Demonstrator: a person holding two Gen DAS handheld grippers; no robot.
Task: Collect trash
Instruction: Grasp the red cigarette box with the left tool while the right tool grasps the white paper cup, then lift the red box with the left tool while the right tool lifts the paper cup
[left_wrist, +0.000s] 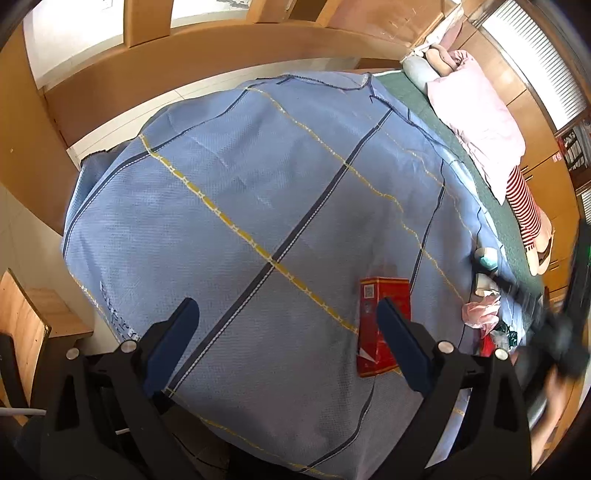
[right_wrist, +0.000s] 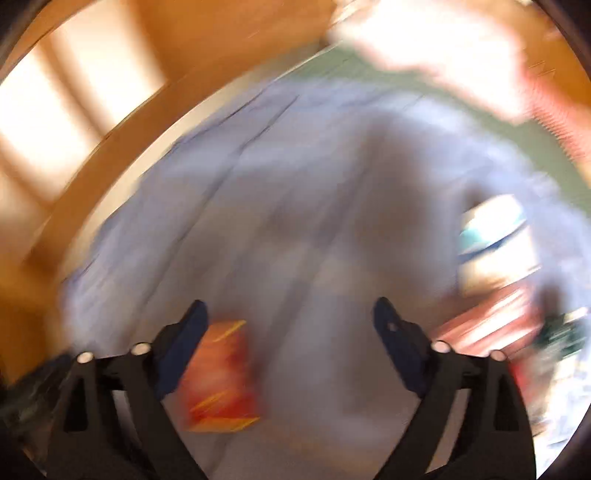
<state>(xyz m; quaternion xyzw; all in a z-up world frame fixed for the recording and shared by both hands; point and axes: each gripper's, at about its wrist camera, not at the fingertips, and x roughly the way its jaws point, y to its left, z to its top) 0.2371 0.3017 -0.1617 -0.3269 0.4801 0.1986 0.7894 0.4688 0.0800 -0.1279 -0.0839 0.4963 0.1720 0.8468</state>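
— Two claws, both spread wide and holding nothing. My left claw (left_wrist: 288, 325) hangs over the bed's blue checked blanket (left_wrist: 229, 192), tilted steeply down, with the red carton (left_wrist: 384, 295) lying flat just under its right-hand finger.

— And the right one?

— My right claw (right_wrist: 290, 321) is wide too. Its view is badly smeared, so I judge that hand is swinging; the same red carton (right_wrist: 221, 376) shows just inside its left finger, not gripped. I'd say the fingers are wide so they can straddle the carton's breadth.

— Any other trash?

— Beyond the left claw's right side, near the blanket's edge, a small heap: crumpled pink wrapping (left_wrist: 480, 312), a pale cup-like thing with a teal band (left_wrist: 487, 256), some scraps I cannot identify. It's bunched together, likely so one sweep reaches it. I see no bin in either view.

— Next?

— Probably close on the carton first; it's nearest.
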